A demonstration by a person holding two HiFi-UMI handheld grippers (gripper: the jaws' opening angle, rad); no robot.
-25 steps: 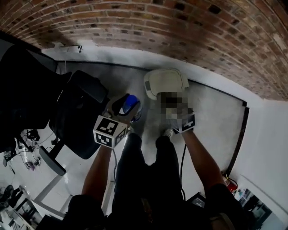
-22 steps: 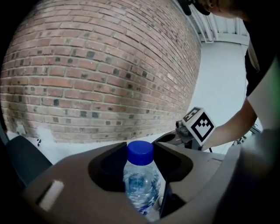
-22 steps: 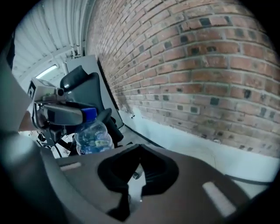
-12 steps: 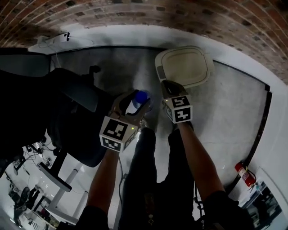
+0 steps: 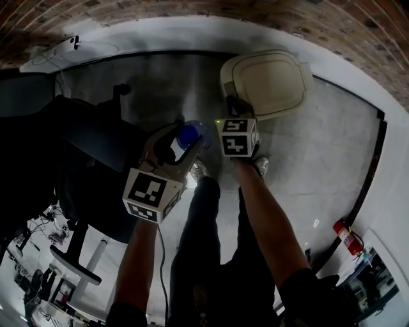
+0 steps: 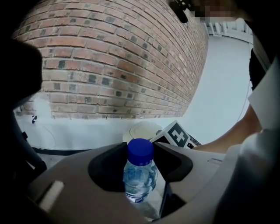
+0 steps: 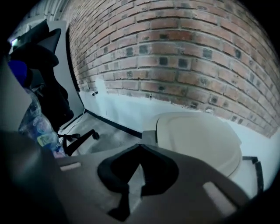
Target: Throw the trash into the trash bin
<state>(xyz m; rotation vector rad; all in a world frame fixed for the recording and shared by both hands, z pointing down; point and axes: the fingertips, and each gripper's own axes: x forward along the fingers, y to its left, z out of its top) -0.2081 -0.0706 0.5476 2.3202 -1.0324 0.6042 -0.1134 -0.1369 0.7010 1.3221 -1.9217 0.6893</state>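
From above, two forearms each hold one grey plastic gripper topped by a cube of black-and-white square markers. The left gripper (image 5: 182, 138) clasps one clear plastic bottle (image 5: 189, 135) with a round blue cap. The right gripper (image 5: 234, 107) sits just beside one squat trash bin (image 5: 273, 82), whose smooth cream lid with rounded corners lies closed. One black office chair (image 5: 96, 144) fills the left, half lost in shadow. One red fire extinguisher (image 5: 346, 236) stands at the lower right. A rough brick wall (image 5: 192, 9) curves along the top edge.

In the left gripper view, the dark jaw pads press on the bottle just under its cap. The bottle's base is hidden behind the gripper body.

In the right gripper view, the jaw tips meet with nothing between them. The bin lid lies just beyond, and the bottle is blurred at the left edge.
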